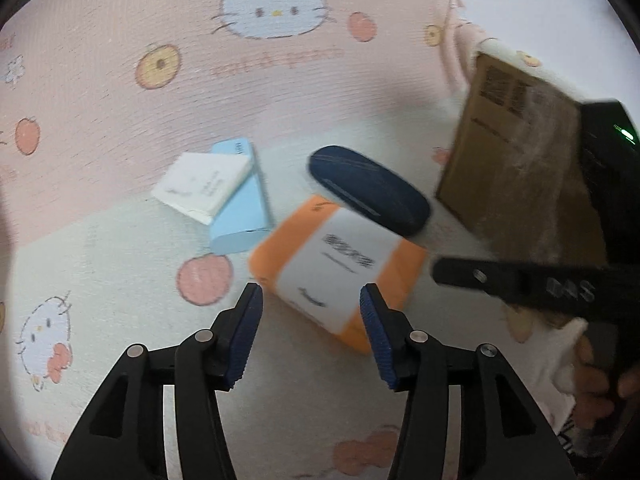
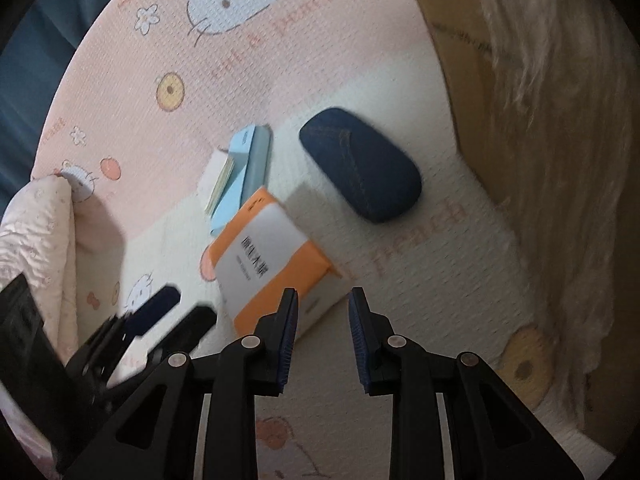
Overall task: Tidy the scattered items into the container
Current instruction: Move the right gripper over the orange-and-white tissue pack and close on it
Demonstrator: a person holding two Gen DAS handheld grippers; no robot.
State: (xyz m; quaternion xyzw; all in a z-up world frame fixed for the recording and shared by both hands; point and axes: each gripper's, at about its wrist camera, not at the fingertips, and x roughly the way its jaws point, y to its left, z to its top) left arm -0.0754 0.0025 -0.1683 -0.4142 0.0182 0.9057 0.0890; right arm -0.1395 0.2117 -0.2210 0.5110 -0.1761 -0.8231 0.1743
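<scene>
My left tool (image 1: 311, 294) hangs spread, empty, with the orange pack (image 1: 338, 268) lying just ahead between its fingers, long axis slanting up-left. My right tool (image 2: 322, 300), also spread and empty, sits beside it; the box (image 1: 516, 168) stands to the right.

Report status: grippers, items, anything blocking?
Left gripper and right gripper open, empty. Orange-and-white tissue pack, dark blue denim glasses case, light blue box, white booklet loose on mat. Brown cardboard box right. Nothing blocking.
</scene>
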